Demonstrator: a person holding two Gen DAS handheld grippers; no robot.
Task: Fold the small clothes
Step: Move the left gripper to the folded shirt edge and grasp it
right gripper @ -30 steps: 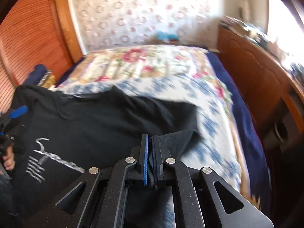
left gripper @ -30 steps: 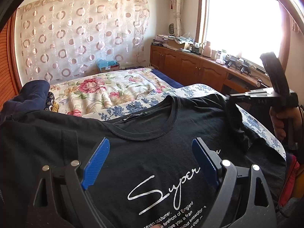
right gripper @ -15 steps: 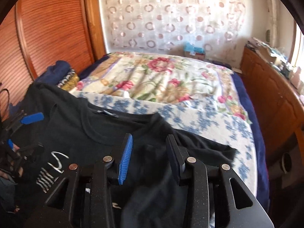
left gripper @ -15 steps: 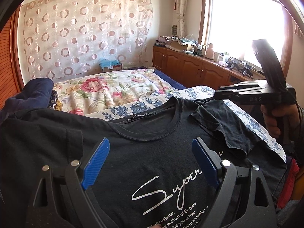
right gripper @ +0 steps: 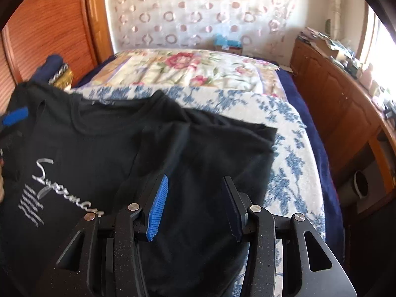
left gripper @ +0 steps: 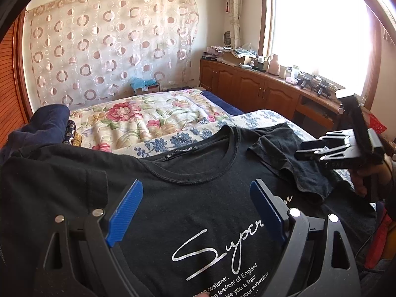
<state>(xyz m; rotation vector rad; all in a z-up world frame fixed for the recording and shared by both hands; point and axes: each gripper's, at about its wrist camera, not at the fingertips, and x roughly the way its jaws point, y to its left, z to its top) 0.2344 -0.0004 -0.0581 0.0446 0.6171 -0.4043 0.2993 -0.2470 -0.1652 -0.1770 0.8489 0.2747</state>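
A black T-shirt with white "Super" lettering lies face up on the bed. Its right sleeve lies folded inward over the shoulder. My left gripper hovers open over the chest, below the collar, with nothing between its blue pads. My right gripper is above the shirt's right side, just behind the folded sleeve. Its jaws are opening and only flat cloth shows below the gap. In the left wrist view the right gripper is at the right edge, held by a hand.
The shirt rests on a blue-flowered cover, with a floral quilt behind it. Folded dark clothes are stacked at the far left. A wooden cabinet with clutter runs along the right, and a wooden wardrobe door stands on the left.
The right gripper went from shut on the sleeve to open, leaving the sleeve folded over the shirt, then dropped lower and drew back. The left gripper kept still.
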